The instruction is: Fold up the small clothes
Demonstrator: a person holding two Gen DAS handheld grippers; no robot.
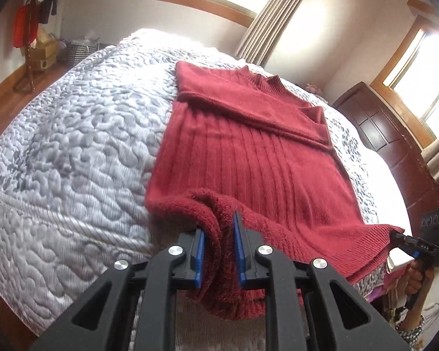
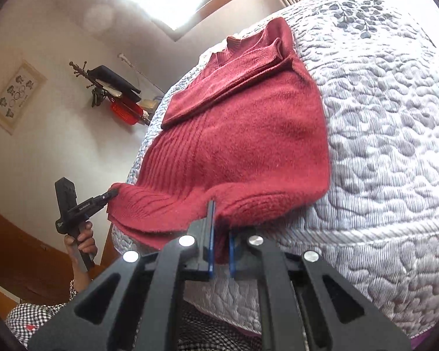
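A dark red knitted sweater (image 1: pixel 248 152) lies flat on the bed, collar at the far end, with its sleeves folded across the chest. My left gripper (image 1: pixel 219 223) is shut on the near left corner of the hem, fabric bunched between its blue pads. In the right wrist view the sweater (image 2: pixel 248 134) stretches away, and my right gripper (image 2: pixel 221 219) is shut on the hem's right part. Each gripper shows in the other's view: the right gripper (image 1: pixel 393 234) pinches the far hem corner, and the left gripper (image 2: pixel 112 194) pinches the opposite one. The hem is lifted off the bed's edge.
A grey-white quilted bedspread (image 1: pixel 73 146) covers the bed (image 2: pixel 380 146). A coat rack with a red bag (image 1: pixel 29 29) stands by the far wall, beside boxes on the wooden floor. A dark wooden headboard (image 1: pixel 380 134) is at the right. A hand (image 2: pixel 82 239) holds the left gripper's handle.
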